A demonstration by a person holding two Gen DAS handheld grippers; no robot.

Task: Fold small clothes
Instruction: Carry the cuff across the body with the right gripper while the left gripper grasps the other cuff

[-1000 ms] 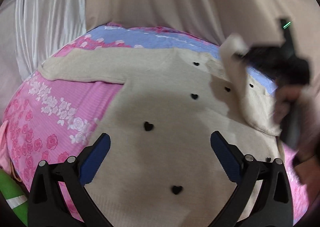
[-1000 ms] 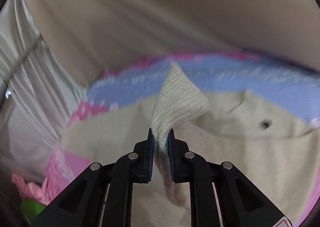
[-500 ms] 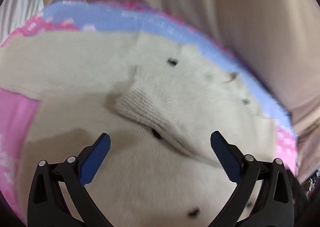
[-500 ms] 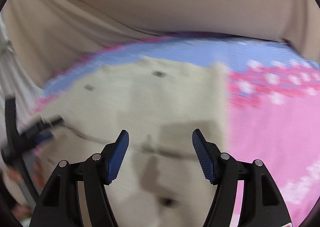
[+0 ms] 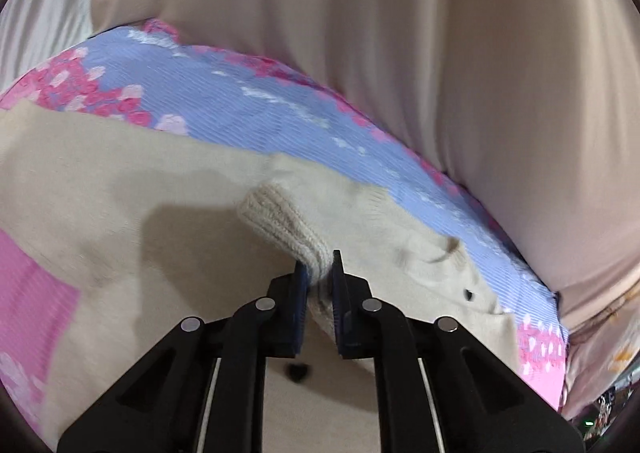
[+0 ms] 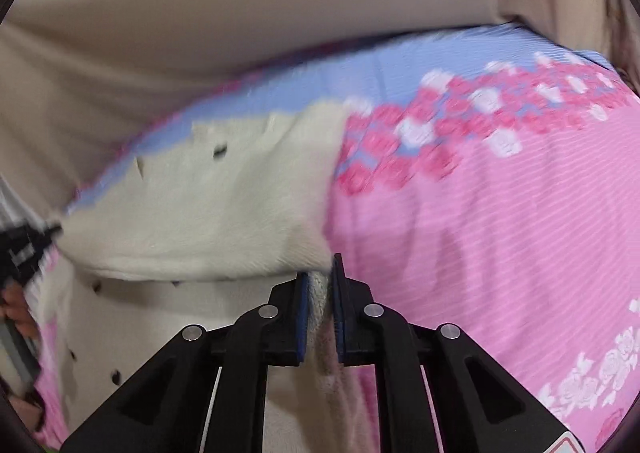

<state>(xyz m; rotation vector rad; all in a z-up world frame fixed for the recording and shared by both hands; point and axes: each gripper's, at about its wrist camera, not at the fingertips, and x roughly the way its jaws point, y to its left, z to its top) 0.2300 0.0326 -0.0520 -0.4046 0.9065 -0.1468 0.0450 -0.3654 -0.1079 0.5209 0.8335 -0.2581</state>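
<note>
A cream knit sweater [image 5: 120, 181] with small black hearts lies spread on the bed. Its right sleeve is folded across the body, and the ribbed cuff [image 5: 280, 221] rises between the pads of my left gripper [image 5: 319, 269], whose jaws are closing and press on it. In the right wrist view the sweater [image 6: 200, 213] has a raised fold along its right side. My right gripper [image 6: 319, 273] is closing on that edge, with cream knit pinched between its pads. The left gripper [image 6: 24, 249] shows dimly at the far left of that view.
The sweater rests on a pink and blue flowered bedspread [image 6: 480, 233], seen also as bedspread [image 5: 240, 101] behind the cuff. A beige draped cloth [image 5: 360, 33] hangs behind the bed. A hand [image 6: 16, 309] shows at the left edge.
My right gripper let go of the sleeve cuff, swung right and closed on the sweater's side edge. My left gripper moved in over the folded sleeve and went from wide open to closed on the cuff.
</note>
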